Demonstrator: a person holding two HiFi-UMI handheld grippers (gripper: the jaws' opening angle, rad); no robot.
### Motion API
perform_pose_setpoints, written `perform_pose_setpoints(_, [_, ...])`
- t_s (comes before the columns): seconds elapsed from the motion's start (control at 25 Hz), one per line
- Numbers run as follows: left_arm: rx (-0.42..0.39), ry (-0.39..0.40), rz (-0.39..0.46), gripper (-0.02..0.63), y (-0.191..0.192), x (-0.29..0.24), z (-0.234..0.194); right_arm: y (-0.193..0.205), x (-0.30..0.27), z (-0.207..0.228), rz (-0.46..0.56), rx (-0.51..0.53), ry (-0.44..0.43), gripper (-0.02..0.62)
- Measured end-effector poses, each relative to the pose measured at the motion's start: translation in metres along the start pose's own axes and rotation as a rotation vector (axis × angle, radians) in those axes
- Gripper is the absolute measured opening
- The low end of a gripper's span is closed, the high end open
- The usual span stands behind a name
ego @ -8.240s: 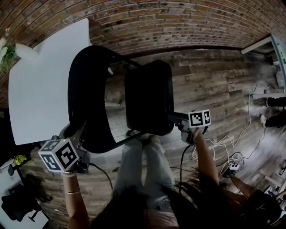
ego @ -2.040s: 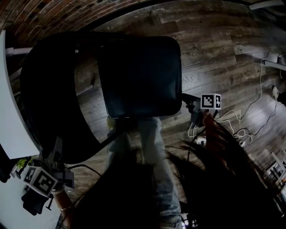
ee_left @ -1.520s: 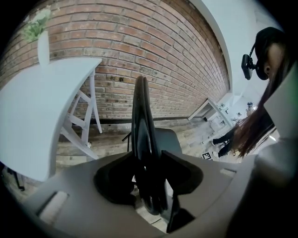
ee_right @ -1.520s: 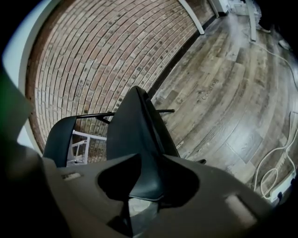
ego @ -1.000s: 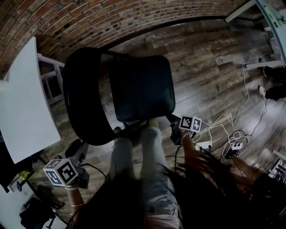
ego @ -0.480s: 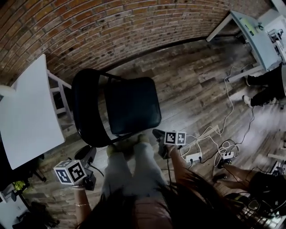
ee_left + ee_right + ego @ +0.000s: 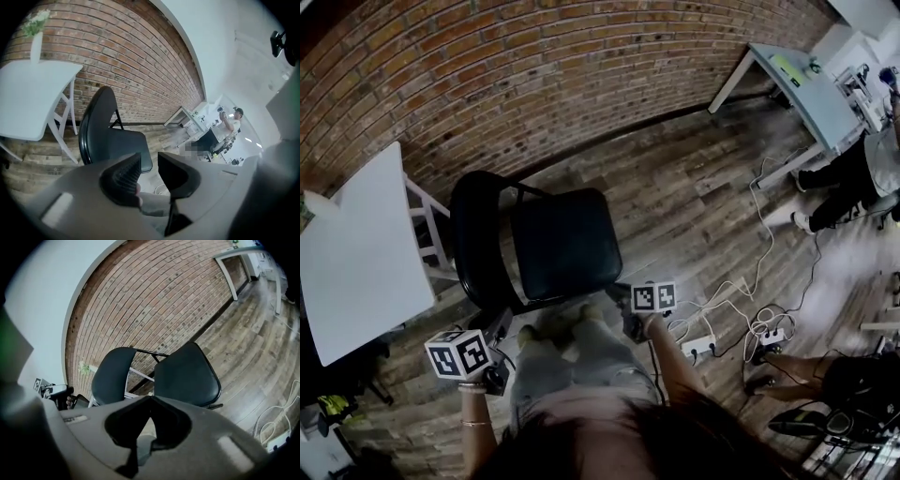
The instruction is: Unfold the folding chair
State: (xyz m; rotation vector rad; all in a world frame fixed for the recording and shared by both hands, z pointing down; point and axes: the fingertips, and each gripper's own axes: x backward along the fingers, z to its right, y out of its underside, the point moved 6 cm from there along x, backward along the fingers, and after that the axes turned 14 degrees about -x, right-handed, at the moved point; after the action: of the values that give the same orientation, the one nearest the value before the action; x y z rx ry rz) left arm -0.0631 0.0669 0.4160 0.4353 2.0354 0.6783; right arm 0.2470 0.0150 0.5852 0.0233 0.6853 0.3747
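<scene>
Now right gripper (image 7: 150, 401) angles downward, fingers (image 7: 171, 423) together, near chair (image 7: 187, 373).

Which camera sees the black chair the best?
The head view: the black chair shows whole from above, seat folded down. The right gripper view shows its seat and back, legs hidden. The left gripper view shows it side-on, seat partly hidden.

We've got a wood plank floor (image 7: 694, 187) here. The black folding chair (image 7: 558, 246) stands open on it just beside the white counter (image 7: 356, 262), with a power strip (image 7: 699, 346) and loose cables (image 7: 757, 323) sprawled nearby.
</scene>
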Motion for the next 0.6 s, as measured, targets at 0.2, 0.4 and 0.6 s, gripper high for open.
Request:
perform_pose_setpoints(0.2, [-0.048, 0.005, 0.037, 0.110, -0.009, -0.002, 0.017, -0.004, 0.018, -0.018, 0.005, 0.058, -0.034, -0.006])
perform_pose_setpoints(0.4, [-0.075, 0.032, 0.050, 0.107, -0.014, -0.005, 0.038, -0.011, 0.043, -0.040, 0.054, 0.089, -0.121, -0.006])
perform_pose_setpoints(0.6, [-0.101, 0.069, 0.058, 0.104, -0.019, -0.013, 0.058, -0.016, 0.059, -0.046, 0.067, 0.153, -0.128, -0.006])
